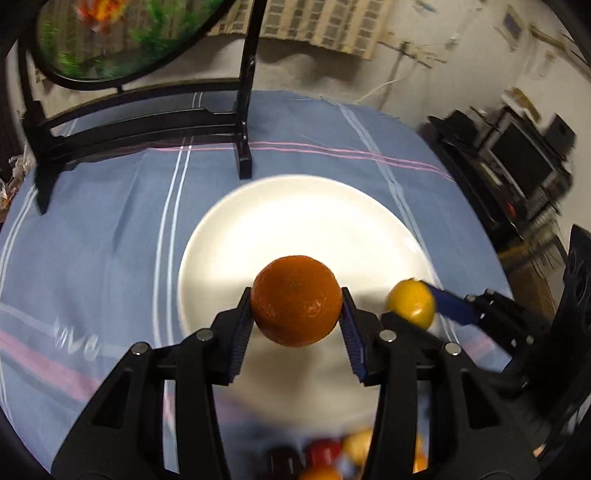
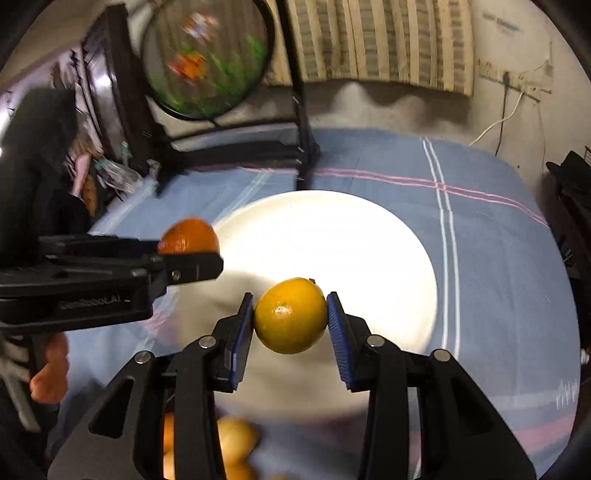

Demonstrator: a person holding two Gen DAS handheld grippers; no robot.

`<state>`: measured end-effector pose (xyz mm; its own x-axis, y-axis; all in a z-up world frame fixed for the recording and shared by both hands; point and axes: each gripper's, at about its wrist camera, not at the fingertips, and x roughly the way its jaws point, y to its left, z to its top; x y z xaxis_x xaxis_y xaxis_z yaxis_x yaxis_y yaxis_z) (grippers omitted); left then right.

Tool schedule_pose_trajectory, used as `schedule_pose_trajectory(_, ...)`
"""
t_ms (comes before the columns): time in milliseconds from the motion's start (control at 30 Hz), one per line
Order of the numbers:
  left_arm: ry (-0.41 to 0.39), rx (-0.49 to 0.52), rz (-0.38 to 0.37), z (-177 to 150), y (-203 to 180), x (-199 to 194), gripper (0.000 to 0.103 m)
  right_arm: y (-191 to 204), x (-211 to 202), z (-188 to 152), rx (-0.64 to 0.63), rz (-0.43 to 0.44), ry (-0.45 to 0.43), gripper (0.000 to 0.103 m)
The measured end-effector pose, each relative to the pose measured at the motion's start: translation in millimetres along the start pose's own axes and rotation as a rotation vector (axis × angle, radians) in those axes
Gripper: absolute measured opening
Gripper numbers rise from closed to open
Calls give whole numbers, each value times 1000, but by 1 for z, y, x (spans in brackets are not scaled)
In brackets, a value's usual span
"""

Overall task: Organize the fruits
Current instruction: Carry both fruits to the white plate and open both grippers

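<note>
My left gripper (image 1: 296,308) is shut on an orange (image 1: 295,300) and holds it above the near edge of a white plate (image 1: 295,218). My right gripper (image 2: 290,317) is shut on a yellow citrus fruit (image 2: 290,315) above the same plate (image 2: 332,236). In the left wrist view the right gripper (image 1: 421,301) holds the yellow fruit (image 1: 410,303) at the plate's right rim. In the right wrist view the left gripper (image 2: 192,254) with the orange (image 2: 190,236) is at the plate's left. More fruits (image 1: 332,461) lie blurred at the near edge, also in the right wrist view (image 2: 229,443).
The table wears a blue striped cloth (image 1: 110,229). A black stand (image 1: 147,125) with a round painted panel (image 1: 110,33) stands at the back, behind the plate. Dark furniture (image 1: 517,158) is beyond the table's right edge.
</note>
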<state>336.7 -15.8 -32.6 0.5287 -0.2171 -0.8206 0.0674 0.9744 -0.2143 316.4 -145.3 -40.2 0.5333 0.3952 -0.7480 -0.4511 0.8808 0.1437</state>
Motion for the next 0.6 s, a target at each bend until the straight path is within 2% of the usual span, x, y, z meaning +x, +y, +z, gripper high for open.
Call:
schedule_pose_trajectory(167, 58, -34, -2, 26, 8, 55, 46, -16, 54, 25, -15, -7, 79, 40)
schedule_pose_trajectory(300, 92, -48, -22, 28, 9, 73, 46, -21, 71, 33, -9, -38, 108, 40)
schedule_pose_trajectory(333, 100, -54, -28, 29, 11, 76, 51, -21, 73, 33, -10, -58, 110, 42)
schedule_pose_trajectory(367, 96, -65, -26, 30, 11, 76, 57, -21, 74, 34, -13, -80, 102, 44)
schedule_pose_trajectory(400, 83, -72, -22, 31, 13, 73, 68, -21, 71, 34, -15, -95, 88, 52)
schedule_pose_trajectory(433, 61, -78, -18, 31, 14, 65, 71, -21, 64, 34, -17, -108, 66, 60)
schedule_pose_trajectory(467, 48, -76, -19, 32, 15, 58, 71, -19, 55, 35, -23, -122, 43, 63)
schedule_pose_trajectory(567, -16, -72, -33, 29, 20, 12, 73, -10, 19, 38, -61, -170, -14, 63)
schedule_pose_trajectory(600, -35, -73, -41, 26, 22, -4, 80, -5, 3, 36, -71, -165, -26, 63)
